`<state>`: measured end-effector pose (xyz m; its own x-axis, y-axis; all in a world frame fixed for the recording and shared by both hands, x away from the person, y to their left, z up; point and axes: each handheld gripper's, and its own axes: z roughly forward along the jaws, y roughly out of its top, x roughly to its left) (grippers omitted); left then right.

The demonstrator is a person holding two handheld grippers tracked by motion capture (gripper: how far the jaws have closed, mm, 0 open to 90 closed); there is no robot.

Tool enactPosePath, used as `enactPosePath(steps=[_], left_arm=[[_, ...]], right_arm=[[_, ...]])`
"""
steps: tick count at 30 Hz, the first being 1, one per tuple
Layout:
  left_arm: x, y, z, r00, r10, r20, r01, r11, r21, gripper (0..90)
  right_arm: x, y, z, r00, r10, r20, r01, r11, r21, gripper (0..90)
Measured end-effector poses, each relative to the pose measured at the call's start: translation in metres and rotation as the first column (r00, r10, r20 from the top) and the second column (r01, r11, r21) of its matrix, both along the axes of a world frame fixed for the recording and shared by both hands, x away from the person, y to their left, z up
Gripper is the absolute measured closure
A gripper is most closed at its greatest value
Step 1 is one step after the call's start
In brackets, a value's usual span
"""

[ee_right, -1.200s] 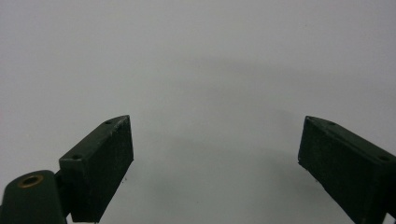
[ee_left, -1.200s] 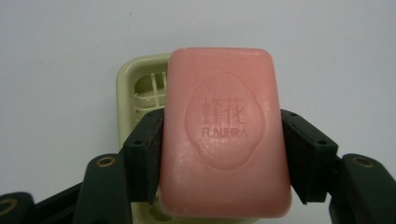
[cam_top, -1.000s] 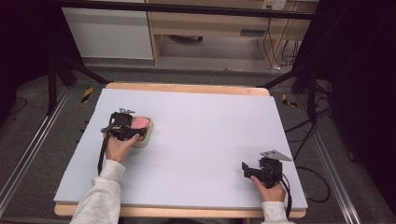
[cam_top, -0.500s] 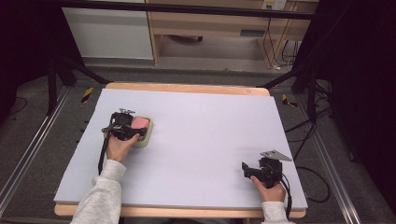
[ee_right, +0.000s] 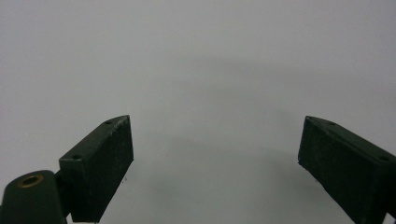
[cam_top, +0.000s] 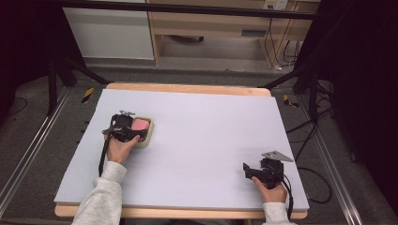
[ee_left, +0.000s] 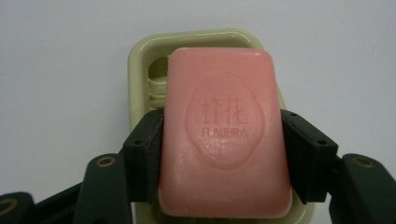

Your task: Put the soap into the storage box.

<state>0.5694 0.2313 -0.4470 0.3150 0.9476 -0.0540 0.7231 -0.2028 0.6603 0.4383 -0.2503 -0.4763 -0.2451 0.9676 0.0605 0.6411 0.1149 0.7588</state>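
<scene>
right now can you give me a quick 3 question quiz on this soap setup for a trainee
1. True or false: the left gripper has its jaws closed on the pink soap bar.
2. What lies under the soap bar? A) a blue plate B) a pale green soap dish C) a folded towel
3. In a few words: how do the jaws of the right gripper stand, and what is between them?

Key
1. True: both pads press the bar's long sides.
2. B
3. Wide apart, with nothing between them, over the bare white table.
</scene>
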Motion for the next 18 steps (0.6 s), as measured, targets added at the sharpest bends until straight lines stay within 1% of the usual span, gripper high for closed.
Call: enactPosePath(steps=[11, 18], left_arm=[[0.0002, -0.0009, -0.003, 1.0, 0.001, -0.003, -0.001, 1.0, 0.0, 37.1], [-0.0014, -0.0032, -0.0019, 1.0, 0.001, -0.002, -0.001, 0.9997, 0.024, 36.7]], right_arm=[[0.0001, 0.0, 0.0, 1.0, 0.001, -0.001, -0.001, 1.0, 0.001, 10.5], [-0.0001, 0.0004, 0.0002, 1.0, 0.002, -0.001, -0.002, 1.0, 0.001, 10.4]])
